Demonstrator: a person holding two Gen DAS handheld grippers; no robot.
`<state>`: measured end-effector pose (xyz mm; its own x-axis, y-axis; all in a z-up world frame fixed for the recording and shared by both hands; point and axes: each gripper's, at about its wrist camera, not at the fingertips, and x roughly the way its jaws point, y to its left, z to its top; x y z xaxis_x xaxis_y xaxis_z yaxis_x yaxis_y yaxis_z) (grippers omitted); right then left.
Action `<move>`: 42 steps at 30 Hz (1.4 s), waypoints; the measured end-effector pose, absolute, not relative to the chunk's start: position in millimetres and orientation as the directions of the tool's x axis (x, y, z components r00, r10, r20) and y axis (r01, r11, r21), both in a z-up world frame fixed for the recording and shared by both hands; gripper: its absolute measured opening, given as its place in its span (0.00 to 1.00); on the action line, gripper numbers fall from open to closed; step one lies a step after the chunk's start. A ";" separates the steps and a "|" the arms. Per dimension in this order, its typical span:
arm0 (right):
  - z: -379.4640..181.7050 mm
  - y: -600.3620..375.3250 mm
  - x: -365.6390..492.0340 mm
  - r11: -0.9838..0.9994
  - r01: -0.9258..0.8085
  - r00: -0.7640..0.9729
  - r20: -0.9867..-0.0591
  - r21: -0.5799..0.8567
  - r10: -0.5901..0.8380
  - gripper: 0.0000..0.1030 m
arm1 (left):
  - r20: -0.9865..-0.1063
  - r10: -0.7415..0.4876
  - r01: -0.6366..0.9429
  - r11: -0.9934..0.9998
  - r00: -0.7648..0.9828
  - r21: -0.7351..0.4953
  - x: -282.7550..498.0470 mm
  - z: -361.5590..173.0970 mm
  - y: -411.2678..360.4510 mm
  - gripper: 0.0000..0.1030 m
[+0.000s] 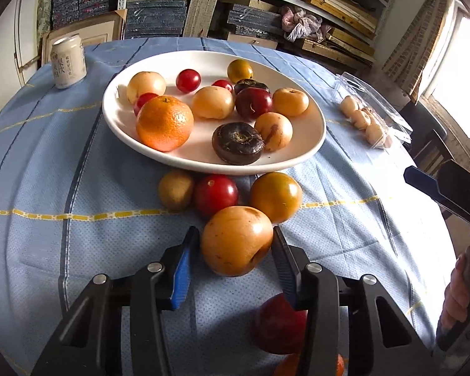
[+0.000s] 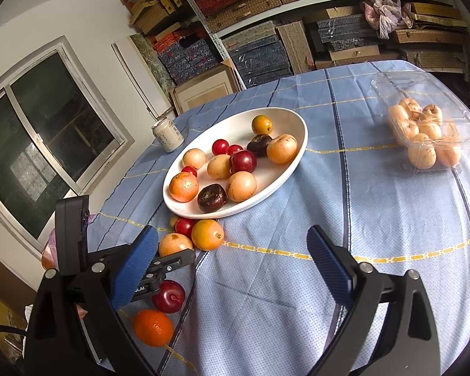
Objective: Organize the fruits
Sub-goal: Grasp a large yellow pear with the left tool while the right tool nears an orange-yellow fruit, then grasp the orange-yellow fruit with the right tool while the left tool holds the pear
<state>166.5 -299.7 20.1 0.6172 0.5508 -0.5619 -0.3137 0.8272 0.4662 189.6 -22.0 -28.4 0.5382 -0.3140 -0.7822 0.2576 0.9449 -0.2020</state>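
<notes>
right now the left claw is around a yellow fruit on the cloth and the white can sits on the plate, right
Not quite. The can stands on the cloth, beside the plate, not on it; the left wrist view shows this. The left claw is indeed around the yellow fruit on the cloth.

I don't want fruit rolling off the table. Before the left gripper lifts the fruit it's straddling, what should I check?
1. Tan fruit centred between the jaws of the left gripper: ok.
2. Both pads pressing on it: cannot tell.
3. Neighbours clear of it: not ok. The red fruit and orange-green fruit lie close behind it, so lifting straight up looks safest.
4. Bare space on the white plate: ok, along its far side.
5. Right gripper out of the way: ok, jaws open and empty, off to the side.
</notes>
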 end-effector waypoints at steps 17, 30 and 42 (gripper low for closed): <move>14.1 -279.2 162.4 0.868 -0.364 0.635 -0.592 0.339 0.497 0.90 | -0.760 -0.254 0.228 0.963 0.599 -0.142 164.4 -20.6 7.1 0.42; -8.7 -220.1 172.4 0.872 -0.478 0.599 -0.685 0.111 0.415 0.59 | -0.721 -0.219 0.191 0.974 0.657 -0.121 151.9 -20.5 41.5 0.42; -30.4 -184.5 201.1 0.858 -0.503 0.545 -0.733 0.103 0.407 0.51 | -0.734 -0.235 0.201 0.970 0.638 -0.137 156.0 -27.8 39.3 0.42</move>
<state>201.1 -184.5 -30.4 0.5447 0.4073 -0.7331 -0.5031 0.8581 0.1029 156.0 39.3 -27.8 0.6376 -0.2351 -0.7336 0.2007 0.9701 -0.1365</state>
